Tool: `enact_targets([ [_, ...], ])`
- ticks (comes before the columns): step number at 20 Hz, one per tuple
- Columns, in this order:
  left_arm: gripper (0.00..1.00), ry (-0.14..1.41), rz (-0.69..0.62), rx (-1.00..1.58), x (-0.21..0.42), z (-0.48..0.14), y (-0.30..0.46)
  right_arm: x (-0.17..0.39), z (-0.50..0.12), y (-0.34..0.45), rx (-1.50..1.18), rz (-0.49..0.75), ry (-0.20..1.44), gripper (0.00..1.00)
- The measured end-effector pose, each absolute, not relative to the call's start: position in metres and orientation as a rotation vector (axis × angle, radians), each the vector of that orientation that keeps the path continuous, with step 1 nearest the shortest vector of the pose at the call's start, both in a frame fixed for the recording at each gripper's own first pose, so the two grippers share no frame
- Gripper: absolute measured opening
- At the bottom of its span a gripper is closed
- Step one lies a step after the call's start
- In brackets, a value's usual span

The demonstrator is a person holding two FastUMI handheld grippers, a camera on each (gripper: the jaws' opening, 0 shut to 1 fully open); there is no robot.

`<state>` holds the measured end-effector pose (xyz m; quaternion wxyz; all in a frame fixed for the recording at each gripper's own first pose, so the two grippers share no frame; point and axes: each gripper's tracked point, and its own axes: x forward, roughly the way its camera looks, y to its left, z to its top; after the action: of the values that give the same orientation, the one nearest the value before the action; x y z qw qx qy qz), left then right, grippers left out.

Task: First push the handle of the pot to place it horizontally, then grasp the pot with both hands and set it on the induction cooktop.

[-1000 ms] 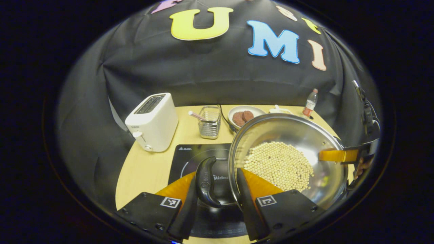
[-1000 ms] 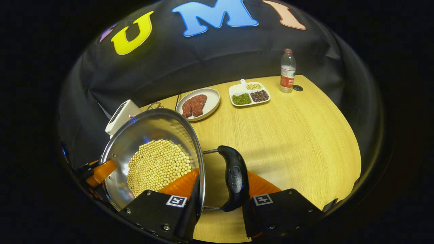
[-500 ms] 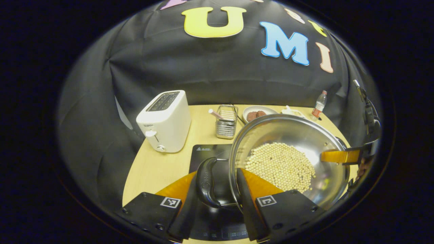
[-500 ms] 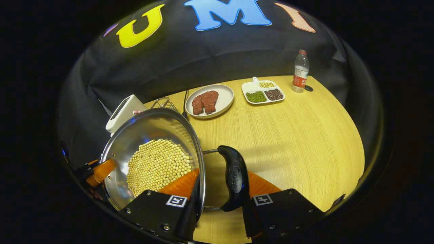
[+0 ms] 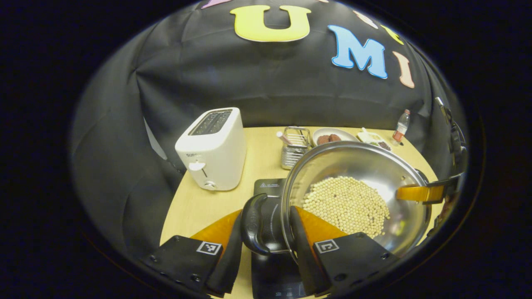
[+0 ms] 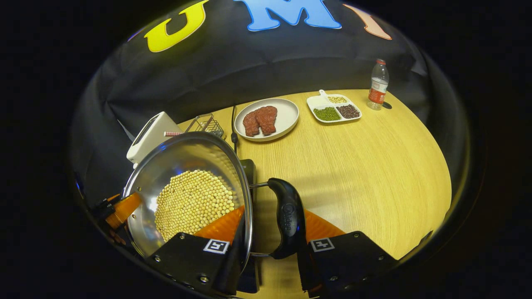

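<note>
A steel pot with pale soybeans in it hangs between both grippers. My left gripper is shut on its black left handle, one finger outside the handle and one inside the rim. My right gripper is shut on the other black handle in the same way. The black induction cooktop lies under the pot's left side, and its edge peeks out beside the pot in the right gripper view. The pot hides most of the cooktop.
A white toaster stands left of the cooktop and a wire basket behind it. Farther back on the wooden table are a plate of meat, a divided dish of beans and a water bottle.
Both grippers have carried the pot leftwards towards the toaster. More of the cooktop now lies under it, and its edge has come into the right gripper view.
</note>
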<state>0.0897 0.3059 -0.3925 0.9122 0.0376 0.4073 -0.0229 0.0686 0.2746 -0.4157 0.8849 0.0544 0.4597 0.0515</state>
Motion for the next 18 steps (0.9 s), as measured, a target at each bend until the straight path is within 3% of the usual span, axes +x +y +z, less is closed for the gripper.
enact_targets([
  [15, 0.64, 0.85, -0.077, 0.067, 0.107, -0.434, 0.331, 0.066, -0.439, 0.293, 0.102, 0.036, 0.974, 0.56],
  [18, 0.67, 0.851, -0.085, 0.059, 0.107, -0.437, 0.329, 0.062, -0.442, 0.291, 0.1, 0.018, 0.975, 0.56],
])
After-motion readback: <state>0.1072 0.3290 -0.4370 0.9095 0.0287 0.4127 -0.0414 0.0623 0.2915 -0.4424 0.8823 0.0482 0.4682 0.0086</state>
